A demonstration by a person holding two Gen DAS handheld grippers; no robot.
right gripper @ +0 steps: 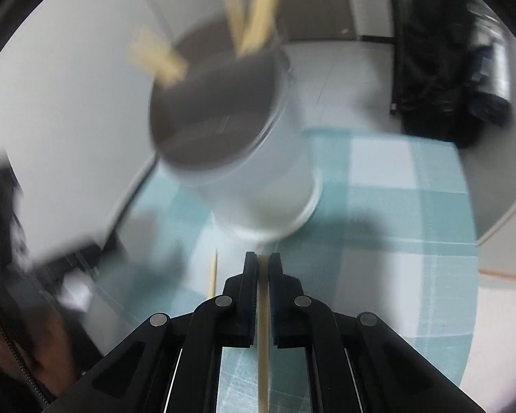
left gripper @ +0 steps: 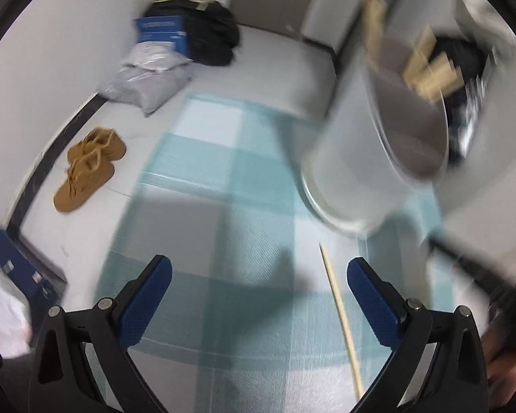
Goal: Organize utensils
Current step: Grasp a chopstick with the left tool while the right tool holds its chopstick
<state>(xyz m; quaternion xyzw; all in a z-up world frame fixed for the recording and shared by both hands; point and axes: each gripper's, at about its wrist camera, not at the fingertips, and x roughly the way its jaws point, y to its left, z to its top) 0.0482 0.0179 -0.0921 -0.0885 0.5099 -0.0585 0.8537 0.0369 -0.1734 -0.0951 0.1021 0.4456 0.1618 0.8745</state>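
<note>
- At the far left of the left wrist view, a dark blue box [left gripper: 3, 258] and something white below it are cut off by the frame edge and smeared by blur.
- Left of centre, a pair of tan shoes [left gripper: 87, 168] lies on the pale floor [left gripper: 275, 55]; above them a grey bag [left gripper: 144, 79], a blue box [left gripper: 163, 32] and a black bundle [left gripper: 206, 34] are piled against the wall.
- Across the middle spreads a teal checked cloth [left gripper: 223, 206].
- Along the bottom, the left tongs [left gripper: 259, 284] stand wide open with nothing between the blue pads; one loose chopstick [left gripper: 340, 320] lies on the cloth just inside the right-hand pad, not gripped.
- At upper right, a white utensil holder [left gripper: 354, 158] appears strongly tilted and blurred; pale wooden sticks [left gripper: 426, 69] poke out of its dark mouth, and their number cannot be made out.
- At the right edge, dark shapes are too blurred to name.
- In the right wrist view, the lower left shows only a blurred dark sleeve and part of a hand.
- Left of centre, the tip of the loose chopstick [right gripper: 212, 272] shows on the cloth [right gripper: 395, 206].
- At centre bottom, the right tongs [right gripper: 263, 258] are clamped nearly shut on a held chopstick [right gripper: 262, 344], whose lower end runs out of frame.
- Above them, the holder [right gripper: 258, 172] stands on the cloth, its sticks [right gripper: 254, 24] blurred.
- At upper right, a black bag [right gripper: 430, 69] is hard to make out.
</note>
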